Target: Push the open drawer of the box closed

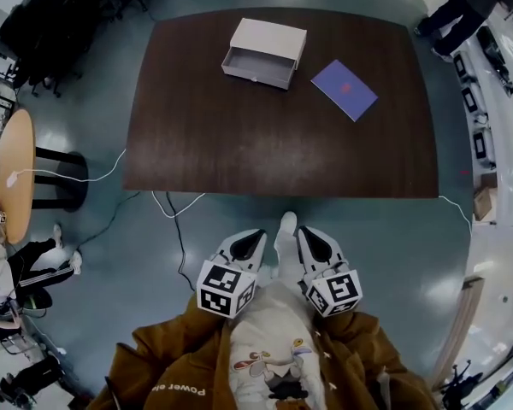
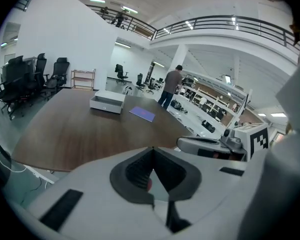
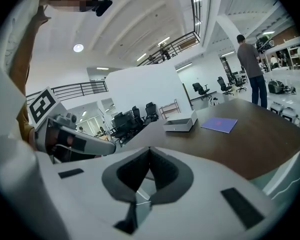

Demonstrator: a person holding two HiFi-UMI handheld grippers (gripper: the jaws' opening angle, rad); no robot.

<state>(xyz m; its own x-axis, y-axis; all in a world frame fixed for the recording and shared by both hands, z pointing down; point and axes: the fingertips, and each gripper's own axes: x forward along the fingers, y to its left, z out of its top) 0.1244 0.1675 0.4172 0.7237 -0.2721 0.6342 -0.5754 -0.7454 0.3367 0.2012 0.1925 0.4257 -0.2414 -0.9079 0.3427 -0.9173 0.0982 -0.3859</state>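
A pale box (image 1: pixel 270 41) lies on the far part of the dark wooden table (image 1: pixel 274 143), its grey drawer (image 1: pixel 257 66) pulled out toward me. The box also shows in the left gripper view (image 2: pixel 108 101) and in the right gripper view (image 3: pixel 180 123), small and far off. Both grippers are held close to my body, well short of the table's near edge. The left gripper (image 1: pixel 255 240) is shut with nothing in it, and the right gripper (image 1: pixel 309 237) beside it is shut and empty too. In each gripper view the jaws meet tip to tip.
A purple booklet (image 1: pixel 344 88) lies on the table right of the box. A white cable (image 1: pixel 167 205) hangs off the near edge onto the floor. A round orange table (image 1: pixel 13 173) stands at left, office chairs (image 1: pixel 43 32) at far left. A person (image 1: pixel 457 11) stands at the far right corner.
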